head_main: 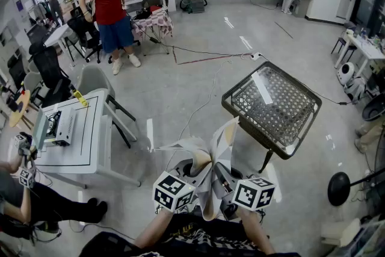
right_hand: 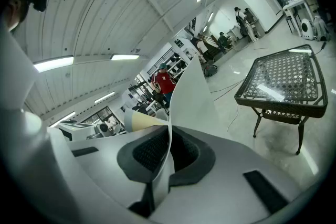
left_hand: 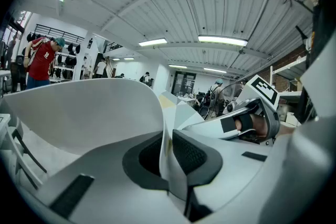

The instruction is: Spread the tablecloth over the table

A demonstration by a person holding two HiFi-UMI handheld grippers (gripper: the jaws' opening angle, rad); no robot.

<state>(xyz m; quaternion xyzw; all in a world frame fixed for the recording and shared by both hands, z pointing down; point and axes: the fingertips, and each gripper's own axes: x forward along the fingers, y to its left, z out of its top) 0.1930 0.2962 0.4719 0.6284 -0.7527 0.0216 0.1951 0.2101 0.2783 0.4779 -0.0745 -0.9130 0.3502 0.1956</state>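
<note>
- We see a pale grey-white tablecloth [head_main: 204, 159].
- Our table [head_main: 274, 108] is dark, with lattice weave.
- Marker cubes [head_main: 174, 191] are black-and-white.

Seen from my head camera, the left gripper [head_main: 195, 169] and right gripper [head_main: 218, 173] sit side by side nearest me, the tablecloth [head_main: 224, 138] clamped in both and rising between them. The table [head_main: 278, 110] stands ahead, to the right of the cloth. A desk [head_main: 90, 132] lies at left, a chair [head_main: 95, 80] behind it, a person [head_main: 110, 0] farther back.
</note>
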